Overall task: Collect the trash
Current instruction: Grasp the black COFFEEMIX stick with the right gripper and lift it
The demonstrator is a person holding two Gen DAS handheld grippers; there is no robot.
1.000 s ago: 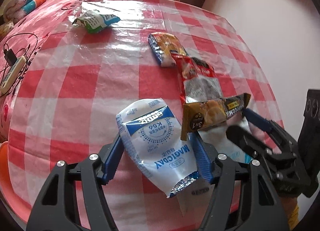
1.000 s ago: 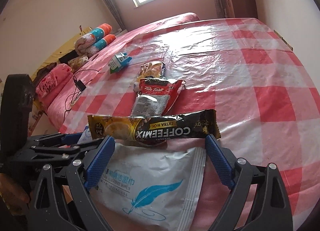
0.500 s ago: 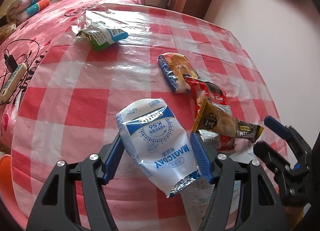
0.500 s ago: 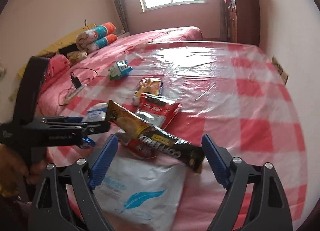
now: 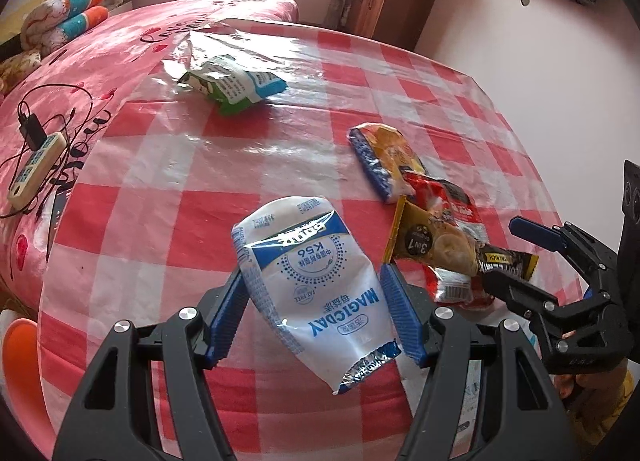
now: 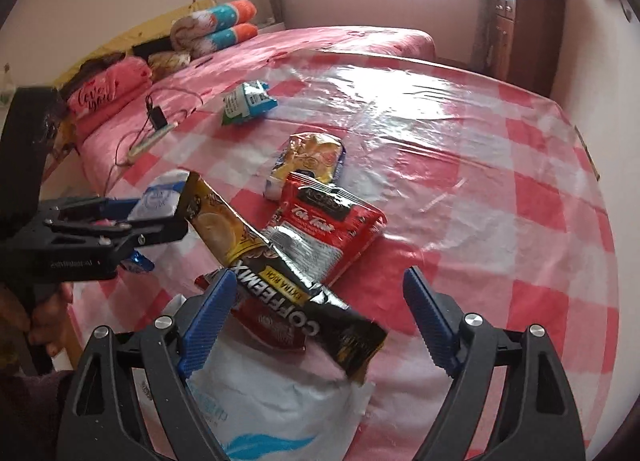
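My left gripper (image 5: 316,311) is shut on a white and blue MAGICDAY wrapper (image 5: 308,281), held above the checked table (image 5: 160,181). My right gripper (image 6: 320,321) is open; a black and gold COFFEEMIX packet (image 6: 280,273) lies tilted across its left finger, over a red Tola Toast packet (image 6: 328,229). A white bag with a blue feather (image 6: 272,421) lies under the right gripper. A yellow and blue snack wrapper (image 6: 312,157) and a green and blue wrapper (image 6: 248,101) lie farther back.
A pink bed (image 6: 320,41) with rolled blankets (image 6: 216,25) and a power strip (image 5: 36,169) with cables lies beyond the table. A wooden cabinet (image 6: 520,33) stands at the back right. An orange item (image 5: 20,365) sits below the table's left edge.
Both grippers have risen and pulled back from the table. The COFFEEMIX packet has tipped from lying flat crosswise to leaning diagonally on the right gripper's left finger. The left still holds the MAGICDAY wrapper.
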